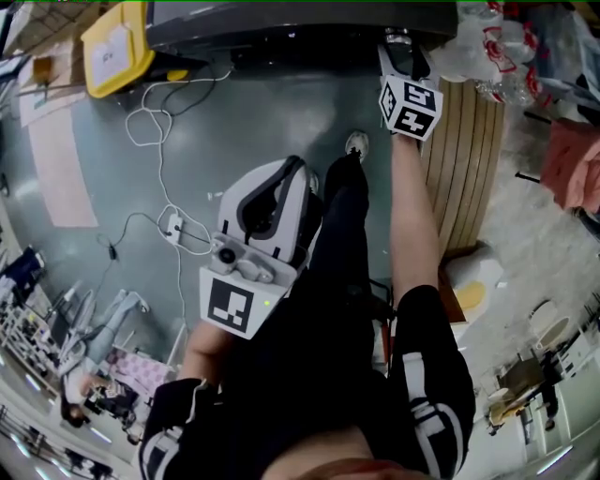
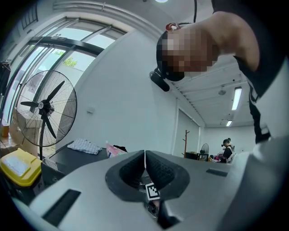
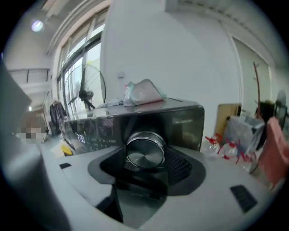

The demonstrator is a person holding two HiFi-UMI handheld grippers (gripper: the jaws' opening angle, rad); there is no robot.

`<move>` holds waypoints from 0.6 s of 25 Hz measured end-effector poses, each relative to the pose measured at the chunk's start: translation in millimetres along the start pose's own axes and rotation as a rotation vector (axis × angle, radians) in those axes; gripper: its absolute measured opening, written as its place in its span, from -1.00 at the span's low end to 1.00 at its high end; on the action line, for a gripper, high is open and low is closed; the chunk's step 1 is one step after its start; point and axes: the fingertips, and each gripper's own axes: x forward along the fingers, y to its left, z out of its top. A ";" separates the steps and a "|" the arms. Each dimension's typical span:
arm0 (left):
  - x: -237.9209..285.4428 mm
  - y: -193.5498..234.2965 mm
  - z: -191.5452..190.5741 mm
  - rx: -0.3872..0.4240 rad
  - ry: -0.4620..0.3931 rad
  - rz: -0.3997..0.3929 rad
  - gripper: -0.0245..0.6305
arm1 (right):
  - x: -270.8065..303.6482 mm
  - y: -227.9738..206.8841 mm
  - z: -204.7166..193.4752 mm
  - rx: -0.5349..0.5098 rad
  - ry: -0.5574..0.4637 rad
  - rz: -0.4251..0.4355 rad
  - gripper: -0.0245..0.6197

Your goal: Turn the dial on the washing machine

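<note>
The grey-green floor [image 1: 281, 122] fills most of the head view, with a loose white cable [image 1: 159, 122] trailing over it toward ten o'clock. The washing machine [image 1: 300, 23] stands at twelve o'clock in that view. In the right gripper view its dark glossy control panel [image 3: 180, 124] runs across the middle, with lit digits at its nine o'clock end and a crumpled plastic bag [image 3: 142, 92] lying on top. A tall standing fan [image 2: 43, 108] stands at nine o'clock in the left gripper view, before the windows. A yellow bin [image 1: 117, 42] sits at eleven o'clock in the head view, just beside the machine.

The left tongs [image 2: 144, 158] are held near the middle of the head view, well apart from the machine. Their pads are together with nothing between them. The right tongs [image 1: 401, 42] reach to the machine's front at one o'clock in the head view.

The dial [image 3: 145, 151], a round brushed-metal knob, sticks out of the panel and sits between the right tongs' pads. Those jaws stand wide apart around it, the three o'clock pad close against its rim. I cannot tell whether either pad is touching it.
</note>
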 end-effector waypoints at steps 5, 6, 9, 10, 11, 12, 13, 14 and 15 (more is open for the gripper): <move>-0.9 -3.7 1.0 -0.010 -0.002 -0.007 -0.84 | 1.0 -7.1 -2.6 0.377 -0.028 0.119 -0.04; -1.0 -5.0 0.8 -0.011 -0.002 -0.009 -0.84 | 0.3 -9.1 -2.8 0.449 -0.036 0.143 -0.04; -0.2 -8.6 -0.4 -0.013 0.001 -0.014 -0.84 | -1.5 -13.9 -2.5 0.571 -0.058 0.188 -0.04; 0.2 -8.9 -1.0 -0.012 0.002 -0.015 -0.84 | -1.3 -14.2 -2.5 0.573 -0.063 0.192 -0.04; 0.6 -8.5 -1.7 -0.012 0.003 -0.014 -0.84 | -0.8 -14.0 -2.4 0.561 -0.068 0.191 -0.04; 0.7 -7.9 -2.5 -0.013 0.005 -0.014 -0.84 | -0.5 -13.6 -2.4 0.536 -0.072 0.184 -0.03; 0.5 -7.3 -3.1 -0.013 0.006 -0.014 -0.84 | -0.3 -13.3 -2.4 0.502 -0.076 0.171 -0.03; 0.3 -7.0 -3.5 -0.012 0.007 -0.013 -0.84 | -0.3 -12.9 -2.6 0.459 -0.077 0.153 -0.01; 0.0 -7.0 -3.4 -0.012 0.006 -0.013 -0.84 | -0.7 -12.0 -2.6 0.405 -0.075 0.133 0.06</move>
